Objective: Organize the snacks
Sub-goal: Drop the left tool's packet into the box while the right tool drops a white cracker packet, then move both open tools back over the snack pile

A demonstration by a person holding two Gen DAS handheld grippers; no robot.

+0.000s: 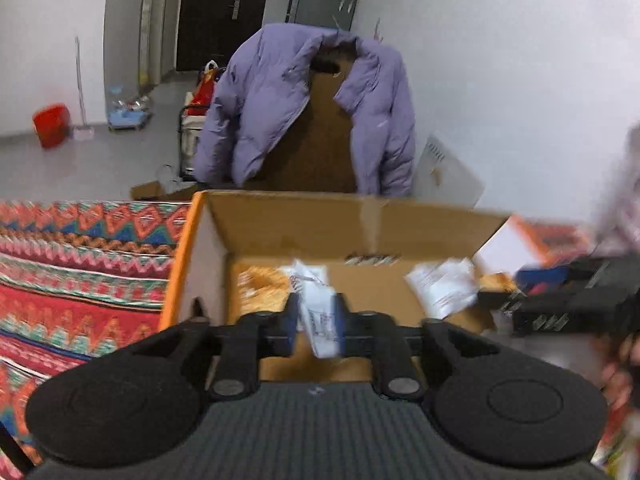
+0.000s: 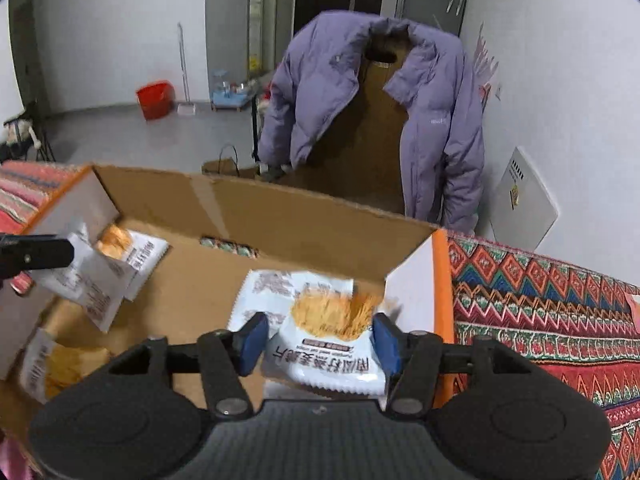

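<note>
Brown cardboard box (image 2: 280, 216), orange-edged; white-and-orange snack packets (image 2: 320, 320); zigzag red cloth (image 2: 540, 300); purple jacket (image 2: 440, 112).

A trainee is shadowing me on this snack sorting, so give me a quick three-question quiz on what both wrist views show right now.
1. True or false: the cardboard box is empty.
2. What hangs behind the box? A) a yellow raincoat B) a purple puffer jacket C) a grey blanket
3. Fill in: between the fingers of the right gripper sits a white ____.
Key: 1 false, loose snack packets lie inside; 2 B; 3 snack packet with an orange picture.
</note>
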